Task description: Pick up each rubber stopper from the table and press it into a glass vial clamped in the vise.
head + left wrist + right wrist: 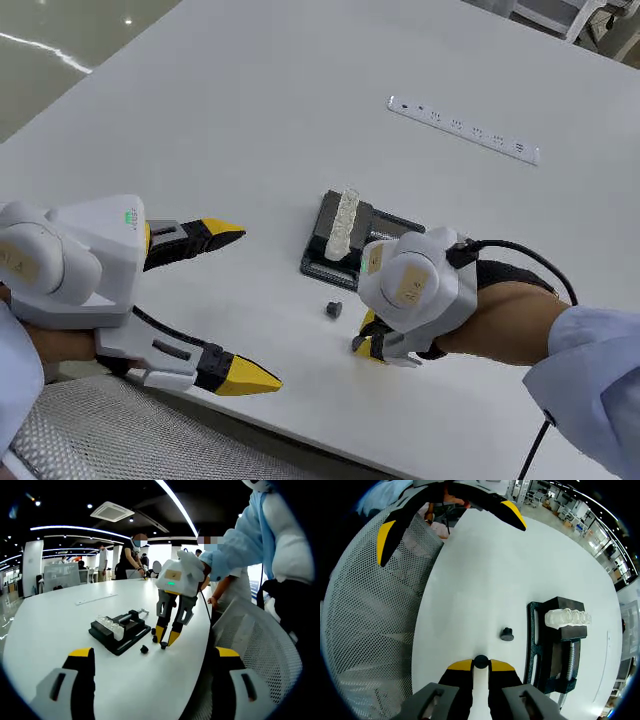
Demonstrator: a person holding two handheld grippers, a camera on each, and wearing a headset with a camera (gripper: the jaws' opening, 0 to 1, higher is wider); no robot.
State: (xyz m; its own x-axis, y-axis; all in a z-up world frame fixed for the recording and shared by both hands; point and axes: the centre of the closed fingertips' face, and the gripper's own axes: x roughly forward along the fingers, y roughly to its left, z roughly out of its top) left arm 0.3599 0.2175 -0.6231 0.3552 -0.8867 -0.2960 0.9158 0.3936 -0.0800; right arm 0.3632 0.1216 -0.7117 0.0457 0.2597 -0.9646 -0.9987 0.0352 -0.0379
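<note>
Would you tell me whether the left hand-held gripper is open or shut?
Open: the left hand-held gripper has its yellow-tipped jaws spread wide, with nothing between them.

Left gripper [240,305]: lower left of the head view; white rounded housing; round tan sticker; small green light; black jaws tipped yellow
Right gripper [365,345]: centre right; white housing; square tan sticker; yellow-tipped jaws
Cable [505,241]: thin, black; right side
Wrist strap [505,275]: black
Sleeves [590,370]: pale blue; lower right and lower left corners
</note>
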